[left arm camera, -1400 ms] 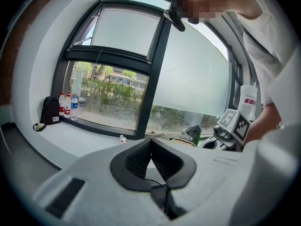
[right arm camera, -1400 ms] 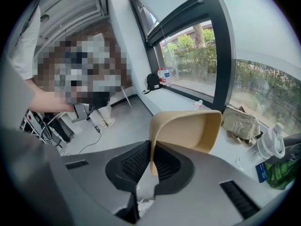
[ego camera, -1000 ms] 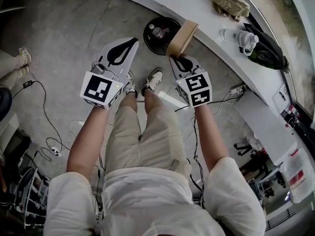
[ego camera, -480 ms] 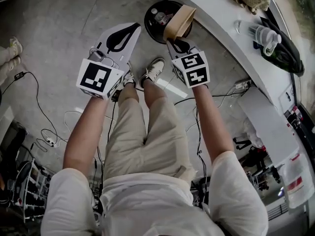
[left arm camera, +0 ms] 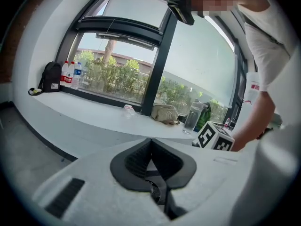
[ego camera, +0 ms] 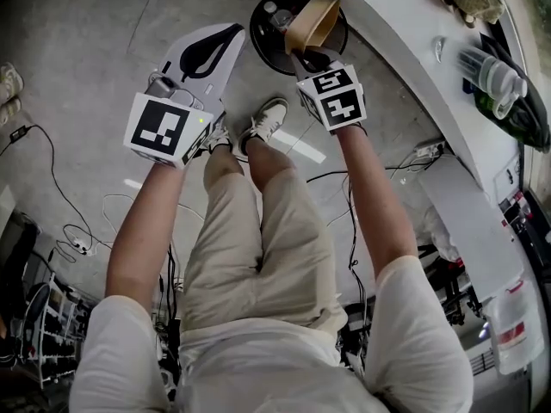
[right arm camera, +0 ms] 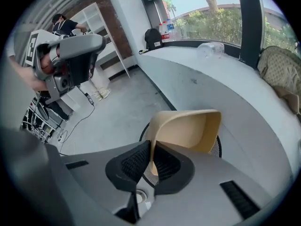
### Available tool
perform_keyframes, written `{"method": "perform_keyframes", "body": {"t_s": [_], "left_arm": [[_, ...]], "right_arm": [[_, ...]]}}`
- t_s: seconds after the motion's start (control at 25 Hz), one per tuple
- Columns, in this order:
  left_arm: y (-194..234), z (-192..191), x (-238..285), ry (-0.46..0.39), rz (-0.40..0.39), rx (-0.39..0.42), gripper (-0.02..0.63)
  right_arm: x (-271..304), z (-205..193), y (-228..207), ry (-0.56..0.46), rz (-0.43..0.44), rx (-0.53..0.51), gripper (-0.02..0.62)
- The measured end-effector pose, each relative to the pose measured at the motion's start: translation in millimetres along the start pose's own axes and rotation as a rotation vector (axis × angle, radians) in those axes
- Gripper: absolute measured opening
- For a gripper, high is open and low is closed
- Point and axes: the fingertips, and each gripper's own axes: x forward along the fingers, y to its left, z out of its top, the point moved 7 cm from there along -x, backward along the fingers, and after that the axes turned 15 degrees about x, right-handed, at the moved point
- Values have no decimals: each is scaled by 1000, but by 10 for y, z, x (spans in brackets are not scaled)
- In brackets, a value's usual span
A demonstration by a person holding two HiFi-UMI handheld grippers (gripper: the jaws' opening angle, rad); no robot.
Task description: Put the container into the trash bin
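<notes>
I hold tan container (ego camera: pixel 313 17) by one wall, right gripper (ego camera: pixel 306 58) clamped on it — container hangs over trash bin (ego camera: pixel 254 27) mouth, inside rim, set for drop. Left gripper (ego camera: pixel 225 36) idles beside bin — jaws together, empty.

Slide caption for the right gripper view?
Right hand-held gripper pinches a tan container by its wall over the mesh trash bin.

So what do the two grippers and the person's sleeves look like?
The left gripper and right gripper are white wedge-shaped shells with black ribbed pads around a teardrop-shaped opening. Each carries a cube with black-and-white square markers. The sleeves are short and white.
</notes>
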Motion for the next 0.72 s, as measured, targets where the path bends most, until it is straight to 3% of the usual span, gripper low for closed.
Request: {"method": "perform_keyframes", "body": {"t_s": [0.36,0.72], "left_arm": [[69,-453,259,-2,-3,-3,15],[75,-664,442,-17,-13,3,15]], "right_arm": [[450,-107,-124,40,8,-9,25],[732,-188,-112,88,26,-27,25]]}}
